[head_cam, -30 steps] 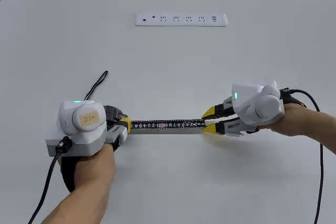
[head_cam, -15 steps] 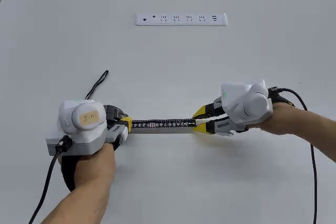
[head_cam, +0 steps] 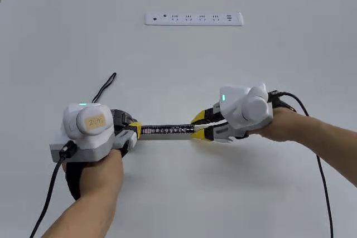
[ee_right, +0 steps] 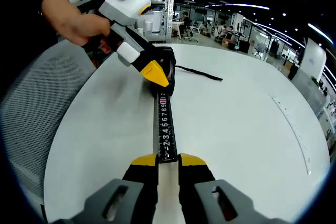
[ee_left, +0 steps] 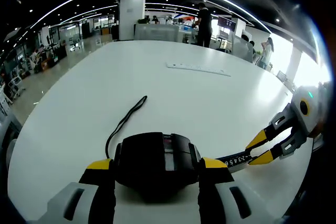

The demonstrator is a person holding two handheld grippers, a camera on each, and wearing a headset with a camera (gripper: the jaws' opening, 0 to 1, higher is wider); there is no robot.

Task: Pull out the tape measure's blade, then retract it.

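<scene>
Black tape-measure case [ee_left: 152, 150] sits pinched in the left gripper [ee_left: 157, 165] as an anchor, while the right gripper [ee_right: 168, 161] nips the blade [ee_right: 165, 121] end, holding it taut.

White, yellow-tipped, black-cabled left claw [head_cam: 133, 132] (tan label [head_cam: 95, 121]) and right claw [head_cam: 197, 128]

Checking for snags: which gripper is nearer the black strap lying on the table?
Left. The left gripper clamps the tape measure case, the strap trailing just beyond it; the right gripper pinches the blade by its tip, across the case from the strap.
</scene>
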